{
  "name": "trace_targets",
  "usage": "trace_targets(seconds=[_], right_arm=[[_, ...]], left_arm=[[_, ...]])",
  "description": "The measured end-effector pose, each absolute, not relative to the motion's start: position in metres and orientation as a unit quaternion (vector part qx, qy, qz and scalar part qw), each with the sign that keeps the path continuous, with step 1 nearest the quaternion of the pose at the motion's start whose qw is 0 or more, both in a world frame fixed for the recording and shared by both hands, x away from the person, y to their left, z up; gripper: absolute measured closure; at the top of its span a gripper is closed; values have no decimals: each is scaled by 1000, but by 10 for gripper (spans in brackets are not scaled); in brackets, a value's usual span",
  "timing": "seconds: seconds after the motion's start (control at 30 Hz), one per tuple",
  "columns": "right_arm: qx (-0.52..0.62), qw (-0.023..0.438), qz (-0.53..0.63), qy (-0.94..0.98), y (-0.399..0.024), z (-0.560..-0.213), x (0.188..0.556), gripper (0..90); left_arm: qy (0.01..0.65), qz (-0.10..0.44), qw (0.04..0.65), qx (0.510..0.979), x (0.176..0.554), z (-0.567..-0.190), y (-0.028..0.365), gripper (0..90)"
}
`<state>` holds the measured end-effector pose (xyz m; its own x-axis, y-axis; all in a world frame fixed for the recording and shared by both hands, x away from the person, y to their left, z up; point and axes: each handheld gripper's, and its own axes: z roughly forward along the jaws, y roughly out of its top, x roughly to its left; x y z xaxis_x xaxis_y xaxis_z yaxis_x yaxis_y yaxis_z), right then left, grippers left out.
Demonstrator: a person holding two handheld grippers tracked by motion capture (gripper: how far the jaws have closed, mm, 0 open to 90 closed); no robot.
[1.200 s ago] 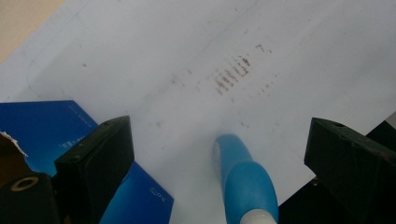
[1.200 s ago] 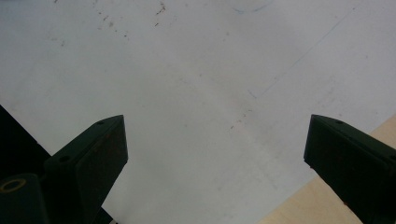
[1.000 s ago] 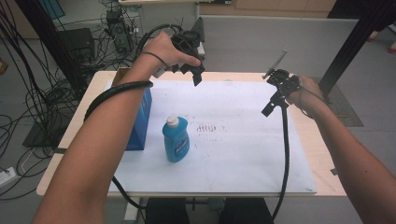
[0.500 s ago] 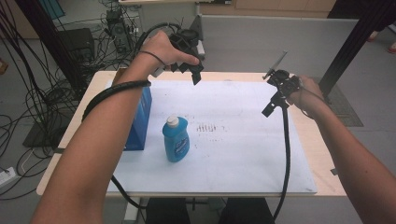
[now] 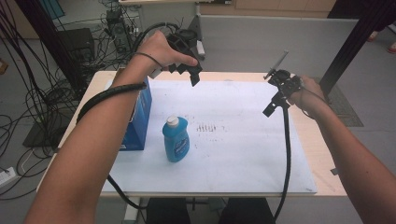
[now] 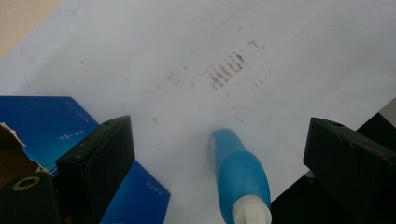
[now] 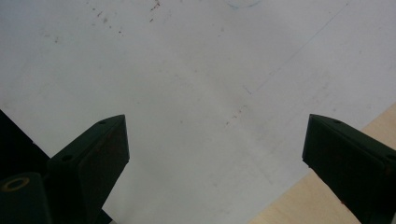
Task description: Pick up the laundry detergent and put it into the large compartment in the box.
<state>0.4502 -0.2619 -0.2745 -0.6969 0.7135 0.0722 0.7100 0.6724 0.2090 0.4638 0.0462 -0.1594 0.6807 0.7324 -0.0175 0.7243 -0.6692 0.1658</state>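
Blue plastic bottle with a white cap [image 5: 176, 139] stands upright on the white sheet covering our counter [image 5: 243, 149], just beside a blue cardboard box [image 5: 139, 116]; our left hand-held gripper [image 5: 194, 77] and right hand-held gripper [image 5: 271, 108] hover above, jaws wide apart, gripping nothing

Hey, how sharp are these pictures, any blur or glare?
High view: even light, fairly sharp, the blue bottle casts hardly any shadow. Left gripper view: the bottle and blue box look soft, the near tongs darkest. Right gripper view: white sheet evenly lit, no glare.
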Motion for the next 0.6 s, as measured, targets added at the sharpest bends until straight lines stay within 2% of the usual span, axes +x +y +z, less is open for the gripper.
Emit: trace_targets(seconds=[0.6], right_arm=[[393,8,112,912,-263,-275,448,67]], left_arm=[[402,25,87,911,446,-157,47,94]])
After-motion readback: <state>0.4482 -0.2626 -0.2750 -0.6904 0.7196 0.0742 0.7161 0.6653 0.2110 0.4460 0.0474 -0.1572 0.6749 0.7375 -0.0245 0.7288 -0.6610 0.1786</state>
